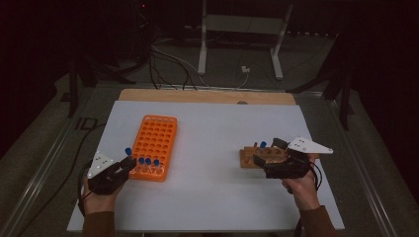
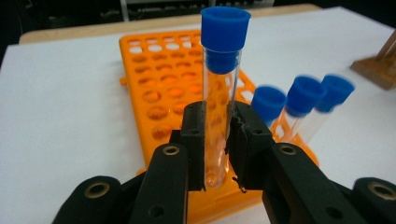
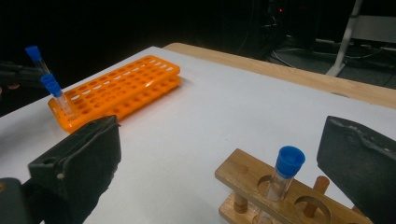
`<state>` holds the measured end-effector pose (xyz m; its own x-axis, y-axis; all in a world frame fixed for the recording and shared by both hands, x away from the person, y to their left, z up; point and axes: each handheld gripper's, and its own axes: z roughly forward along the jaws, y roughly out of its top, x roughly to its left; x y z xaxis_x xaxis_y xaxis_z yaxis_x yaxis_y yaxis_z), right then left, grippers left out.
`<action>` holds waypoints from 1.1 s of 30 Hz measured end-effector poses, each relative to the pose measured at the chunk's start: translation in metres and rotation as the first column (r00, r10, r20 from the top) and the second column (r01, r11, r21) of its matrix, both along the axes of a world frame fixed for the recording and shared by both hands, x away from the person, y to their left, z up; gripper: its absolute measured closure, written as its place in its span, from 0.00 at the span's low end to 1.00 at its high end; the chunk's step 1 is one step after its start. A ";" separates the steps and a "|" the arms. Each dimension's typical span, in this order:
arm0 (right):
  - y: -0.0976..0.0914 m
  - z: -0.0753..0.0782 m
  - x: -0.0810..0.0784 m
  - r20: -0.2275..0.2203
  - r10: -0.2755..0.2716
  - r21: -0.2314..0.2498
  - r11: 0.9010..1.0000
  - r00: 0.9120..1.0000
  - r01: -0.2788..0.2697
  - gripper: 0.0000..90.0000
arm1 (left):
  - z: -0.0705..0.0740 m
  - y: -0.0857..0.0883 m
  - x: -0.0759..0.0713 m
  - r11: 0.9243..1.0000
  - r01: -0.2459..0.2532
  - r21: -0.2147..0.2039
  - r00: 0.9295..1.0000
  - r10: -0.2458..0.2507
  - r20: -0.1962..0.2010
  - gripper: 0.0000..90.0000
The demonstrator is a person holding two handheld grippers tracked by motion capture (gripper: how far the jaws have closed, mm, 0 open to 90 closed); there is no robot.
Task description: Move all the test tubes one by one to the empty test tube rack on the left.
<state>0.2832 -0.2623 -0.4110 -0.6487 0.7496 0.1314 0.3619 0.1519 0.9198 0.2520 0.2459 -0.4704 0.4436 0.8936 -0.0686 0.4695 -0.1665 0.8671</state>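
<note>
Pinching a blue-capped test tube (image 2: 221,93) low on its glass, left gripper (image 2: 215,140) with jaws pressed onto both sides, tube upright, cap well above the pads. Held just over the near corner of the orange rack (image 2: 159,88), beside three capped tubes (image 2: 299,109) already seated in the near row.

Risks, as judged from here — a glass tube gripped near its bottom and top-heavy with the cap could pivot between the pads if nudged against a hole's rim. Could also miss the hole and push down on the plastic grid, shoving or tipping the light rack on the smooth white table (image 1: 212,148). Crowding the neighbours is another hazard: cap or jaw knocking the nearest seated tube askew. Too hard a squeeze might crack the glass; too loose, and the tube slides through.

Pose: left hand (image 1: 101,195) low at the table's near left, gripper angled forward toward the rack's near edge. Right gripper (image 1: 269,160) spread wide, holding nothing — hovering at the wooden stand (image 3: 280,196), where one more capped tube (image 3: 284,175) waits between the open jaws, untouched. Right hand (image 1: 302,185) resting behind it, wrist level.
</note>
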 end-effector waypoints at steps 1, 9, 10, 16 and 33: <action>0.000 0.000 0.000 -0.001 -0.001 0.000 1.000 1.000 0.001 0.00 | -0.001 -0.001 0.000 1.000 0.002 0.012 1.000 -0.002 -0.011 0.85; -0.002 0.001 0.000 0.002 -0.004 0.000 1.000 1.000 0.004 0.00 | -0.008 -0.009 0.004 0.996 0.013 0.093 0.997 -0.006 -0.072 0.86; -0.002 0.001 0.000 0.002 -0.005 0.001 1.000 1.000 0.005 0.00 | -0.009 -0.009 0.004 0.995 0.015 0.099 0.997 -0.007 -0.073 0.86; -0.003 0.000 0.000 0.000 -0.008 0.000 1.000 1.000 0.008 0.00 | -0.011 -0.010 0.005 0.992 0.021 0.125 0.995 -0.009 -0.095 0.86; -0.003 -0.003 0.002 0.004 -0.023 -0.024 0.999 1.000 0.023 0.00 | -0.011 -0.007 0.003 0.995 0.026 0.101 0.994 -0.015 -0.112 0.80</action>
